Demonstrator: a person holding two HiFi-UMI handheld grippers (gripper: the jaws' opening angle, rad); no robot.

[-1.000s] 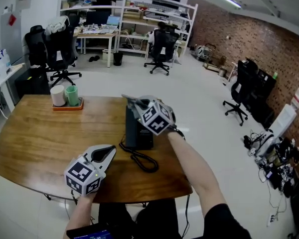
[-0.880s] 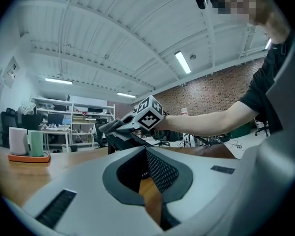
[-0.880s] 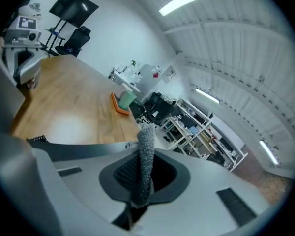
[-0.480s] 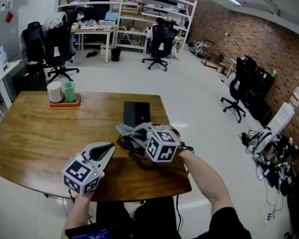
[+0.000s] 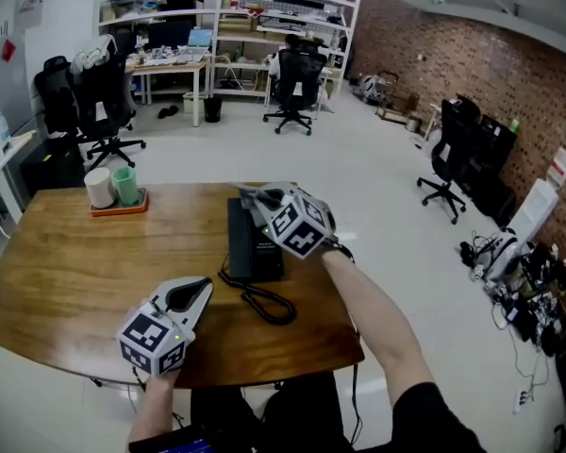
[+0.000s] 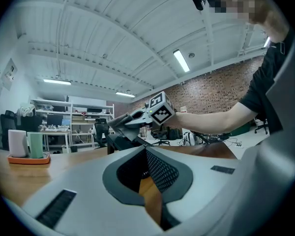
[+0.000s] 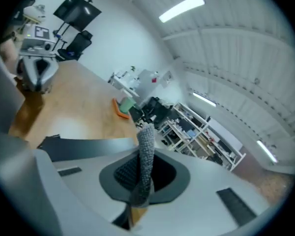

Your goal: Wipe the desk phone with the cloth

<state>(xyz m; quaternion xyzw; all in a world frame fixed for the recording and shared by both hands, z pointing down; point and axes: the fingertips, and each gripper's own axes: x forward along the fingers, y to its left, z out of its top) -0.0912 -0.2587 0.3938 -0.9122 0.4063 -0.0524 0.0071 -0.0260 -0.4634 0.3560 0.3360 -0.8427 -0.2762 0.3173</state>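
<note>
The right gripper has its fingers clamped on the grey knitted cloth. The black desk phone lies just below those fingers on the wooden tabletop, its far end under the cloth. The left gripper rests with fingers nearly together and empty, well short of the phone. Wiping looks mid-course; how much is already clean can't be told.

Wooden table is showing a glossy sheen; desk phone on it is presenting matt black plastic; cloth is showing rough grey knit.
</note>
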